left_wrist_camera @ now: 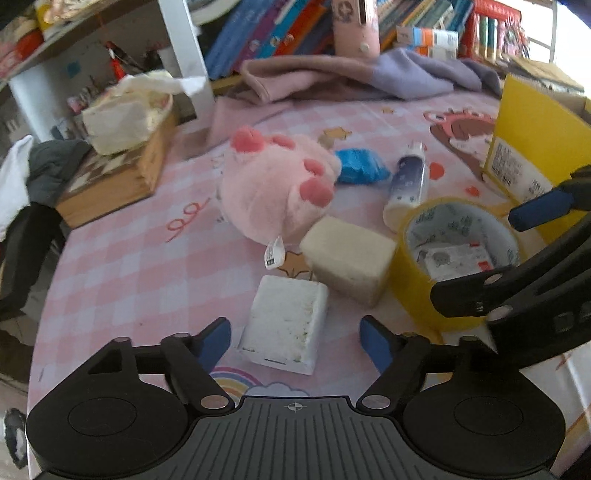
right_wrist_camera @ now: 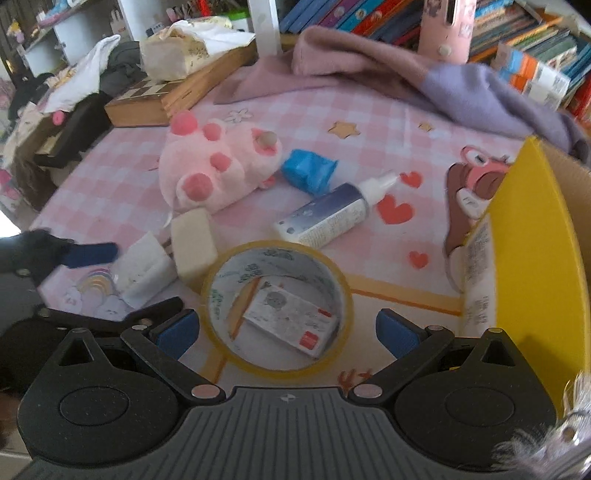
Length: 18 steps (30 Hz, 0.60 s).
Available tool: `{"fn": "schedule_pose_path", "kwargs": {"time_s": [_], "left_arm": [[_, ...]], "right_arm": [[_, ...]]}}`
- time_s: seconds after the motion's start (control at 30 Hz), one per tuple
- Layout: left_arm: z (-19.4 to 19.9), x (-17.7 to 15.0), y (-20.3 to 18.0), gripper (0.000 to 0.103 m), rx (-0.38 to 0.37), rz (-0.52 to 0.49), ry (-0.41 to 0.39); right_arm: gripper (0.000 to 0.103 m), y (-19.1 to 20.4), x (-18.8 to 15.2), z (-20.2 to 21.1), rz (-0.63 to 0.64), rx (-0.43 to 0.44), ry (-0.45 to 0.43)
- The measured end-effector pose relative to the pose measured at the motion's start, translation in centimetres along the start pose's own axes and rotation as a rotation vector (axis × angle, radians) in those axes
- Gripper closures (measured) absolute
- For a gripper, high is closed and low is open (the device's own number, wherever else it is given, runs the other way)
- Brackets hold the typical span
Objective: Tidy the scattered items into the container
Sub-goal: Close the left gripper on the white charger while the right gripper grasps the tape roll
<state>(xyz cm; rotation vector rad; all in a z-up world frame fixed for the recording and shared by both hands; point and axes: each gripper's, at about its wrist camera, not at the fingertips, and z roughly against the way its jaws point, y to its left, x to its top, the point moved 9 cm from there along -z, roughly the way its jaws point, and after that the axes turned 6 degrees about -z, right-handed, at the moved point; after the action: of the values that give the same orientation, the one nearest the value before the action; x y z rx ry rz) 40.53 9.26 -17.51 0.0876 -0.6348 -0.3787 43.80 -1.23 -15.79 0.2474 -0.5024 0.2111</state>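
My left gripper (left_wrist_camera: 295, 343) is open and straddles a white block (left_wrist_camera: 286, 325) on the pink checked tablecloth, with a gap at each blue pad. My right gripper (right_wrist_camera: 288, 332) is open around a yellow tape roll (right_wrist_camera: 277, 369), its pads beside the roll and not pressing; a small card box (right_wrist_camera: 291, 321) lies inside the ring. A beige sponge block (left_wrist_camera: 351, 254), a pink plush toy (left_wrist_camera: 273, 184), a blue packet (left_wrist_camera: 360, 166) and a white-capped bottle (left_wrist_camera: 406, 184) lie beyond. The yellow cardboard box (right_wrist_camera: 532, 258) stands at the right.
A wooden chessboard case (left_wrist_camera: 110, 192) with a tissue pack (left_wrist_camera: 125, 118) on it sits at the far left. Pink and purple clothing (left_wrist_camera: 351, 77) lies along the back, in front of books and a pink flask (left_wrist_camera: 356, 26). The table edge runs down the left.
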Motion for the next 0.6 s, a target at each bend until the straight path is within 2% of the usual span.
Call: {"fn": "schedule_pose_path", "kwargs": {"time_s": [0.2, 0.4, 0.47, 0.5, 0.53, 0.6], "left_arm": [[-0.6, 0.4, 0.3, 0.033, -0.037, 0.013, -0.021], [-0.7, 0.3, 0.5, 0.039, -0.084, 0.051, -0.012], [-0.6, 0.2, 0.5, 0.049, -0.104, 0.06, -0.006], [-0.4, 0.1, 0.6, 0.053, -0.107, 0.061, -0.005], [-0.3, 0.1, 0.6, 0.061, -0.11, 0.064, -0.002], [-0.1, -0.1, 0.8, 0.061, -0.116, 0.083, 0.008]], "right_arm": [[0.0, -0.1, 0.5, -0.6, 0.003, 0.002, 0.002], [0.002, -0.3, 0.5, -1.7, -0.038, 0.028, 0.053], [0.012, -0.2, 0.4, -1.8, -0.04, 0.056, 0.063], [0.012, -0.1, 0.4, -1.8, -0.031, 0.05, 0.061], [0.012, 0.0, 0.4, -1.7, -0.02, 0.045, 0.058], [0.013, 0.1, 0.3, -1.4, -0.007, 0.044, 0.05]]}}
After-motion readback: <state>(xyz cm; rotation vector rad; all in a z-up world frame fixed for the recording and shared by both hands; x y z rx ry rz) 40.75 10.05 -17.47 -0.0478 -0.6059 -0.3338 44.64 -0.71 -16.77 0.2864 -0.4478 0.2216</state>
